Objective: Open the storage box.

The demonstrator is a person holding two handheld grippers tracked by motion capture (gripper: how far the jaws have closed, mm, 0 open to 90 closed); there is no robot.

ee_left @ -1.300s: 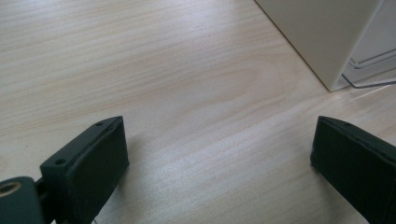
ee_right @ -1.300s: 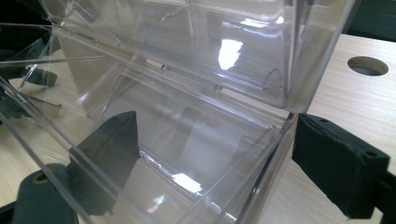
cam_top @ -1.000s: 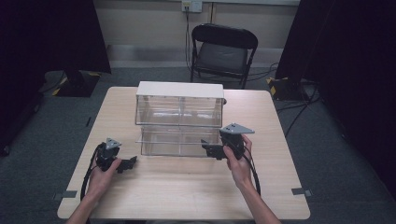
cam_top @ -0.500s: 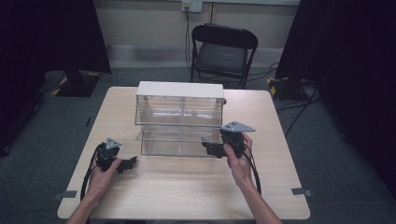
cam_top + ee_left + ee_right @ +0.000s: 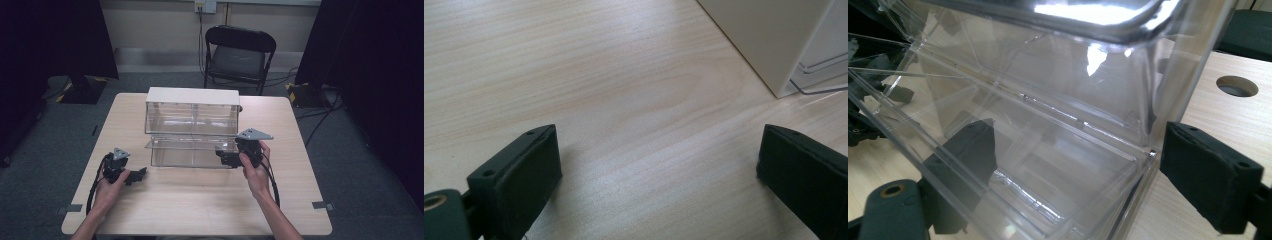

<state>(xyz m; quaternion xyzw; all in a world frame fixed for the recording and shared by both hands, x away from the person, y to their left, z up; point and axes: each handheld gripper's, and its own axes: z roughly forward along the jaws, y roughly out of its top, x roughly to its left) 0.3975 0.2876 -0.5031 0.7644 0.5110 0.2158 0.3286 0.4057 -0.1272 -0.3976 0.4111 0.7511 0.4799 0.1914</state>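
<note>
A clear plastic drawer cabinet with a white top [image 5: 192, 95] stands at the middle of the wooden table [image 5: 200, 205]. Its lower clear drawer [image 5: 190, 150] is pulled out toward me. My right gripper [image 5: 225, 156] is at the drawer's right front corner. In the right gripper view the gripper [image 5: 1078, 150] is open, with the drawer's clear wall [image 5: 1048, 130] between its jaws; one jaw shows through the plastic. My left gripper [image 5: 135, 176] rests low on the table, left of the drawer. It [image 5: 654, 145] is open over bare wood, with the cabinet's white side [image 5: 769, 40] ahead to its right.
A black folding chair [image 5: 239, 55] stands behind the table. A round cable hole [image 5: 1237, 86] sits in the tabletop near the cabinet's right end. Dark curtains hang on both sides. Bare wood lies in front of the drawer.
My right gripper has shifted slightly right and up at the drawer's corner. The left gripper has stayed where it was.
</note>
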